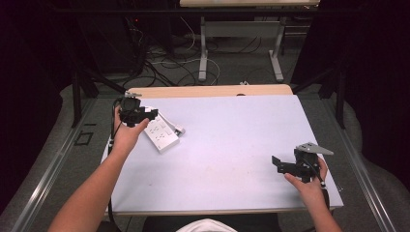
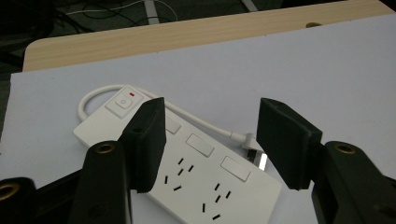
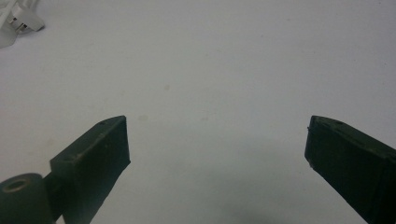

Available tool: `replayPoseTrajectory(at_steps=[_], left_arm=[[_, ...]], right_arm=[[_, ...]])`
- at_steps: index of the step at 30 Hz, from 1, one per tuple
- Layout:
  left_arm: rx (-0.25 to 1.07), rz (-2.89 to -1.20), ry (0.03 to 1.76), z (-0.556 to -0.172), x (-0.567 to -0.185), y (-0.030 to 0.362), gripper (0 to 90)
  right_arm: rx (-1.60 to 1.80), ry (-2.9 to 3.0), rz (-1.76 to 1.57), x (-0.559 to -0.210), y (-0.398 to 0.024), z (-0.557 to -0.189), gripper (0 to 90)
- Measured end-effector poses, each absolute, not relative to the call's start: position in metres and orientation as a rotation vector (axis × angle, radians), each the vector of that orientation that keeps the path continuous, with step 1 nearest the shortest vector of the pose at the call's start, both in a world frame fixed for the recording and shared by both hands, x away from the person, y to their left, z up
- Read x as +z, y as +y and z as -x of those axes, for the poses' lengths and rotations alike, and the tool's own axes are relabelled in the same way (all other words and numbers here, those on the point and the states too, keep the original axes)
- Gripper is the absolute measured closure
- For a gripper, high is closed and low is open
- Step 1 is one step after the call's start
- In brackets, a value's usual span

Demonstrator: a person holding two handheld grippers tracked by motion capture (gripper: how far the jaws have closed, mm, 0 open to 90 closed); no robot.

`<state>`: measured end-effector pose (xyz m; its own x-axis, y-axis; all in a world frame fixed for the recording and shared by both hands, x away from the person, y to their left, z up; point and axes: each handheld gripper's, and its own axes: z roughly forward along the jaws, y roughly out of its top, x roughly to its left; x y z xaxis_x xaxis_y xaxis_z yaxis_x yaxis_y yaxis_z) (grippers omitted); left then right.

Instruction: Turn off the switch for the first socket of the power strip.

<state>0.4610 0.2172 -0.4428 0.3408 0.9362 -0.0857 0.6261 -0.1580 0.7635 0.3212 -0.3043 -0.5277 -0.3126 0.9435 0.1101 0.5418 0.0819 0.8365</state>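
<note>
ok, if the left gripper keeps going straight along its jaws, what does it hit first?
Most likely the white power strip. The left gripper points down at it with jaws apart, spanning the strip's body. Depth is unclear, but nothing seems to lie between them.

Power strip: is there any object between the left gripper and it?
No, nothing visible. The left gripper hangs right above the white power strip, jaws apart on either side. Only the strip's own cable lies there, along its far edge.
</note>
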Motion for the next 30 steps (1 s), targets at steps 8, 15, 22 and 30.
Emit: replayPoseTrajectory(at_steps=[8,15,22,30], left_arm=[[0.552,-1.878,1.378,-0.468,-0.446,0.215,49.0],[0.553,-1.866,1.398,-0.476,-0.451,0.216,50.3],[0.573,-1.852,1.429,-0.483,-0.457,0.216,51.9],[0.563,-1.847,1.456,-0.490,-0.462,0.216,54.5]], right_arm=[[1.136,1.904,-1.462,-0.528,-0.304,-0.321,5.7],[1.142,1.892,-1.466,-0.529,-0.304,-0.322,5.7],[1.140,1.891,-1.468,-0.530,-0.303,-0.323,5.7],[1.137,1.894,-1.469,-0.530,-0.304,-0.323,5.7]])
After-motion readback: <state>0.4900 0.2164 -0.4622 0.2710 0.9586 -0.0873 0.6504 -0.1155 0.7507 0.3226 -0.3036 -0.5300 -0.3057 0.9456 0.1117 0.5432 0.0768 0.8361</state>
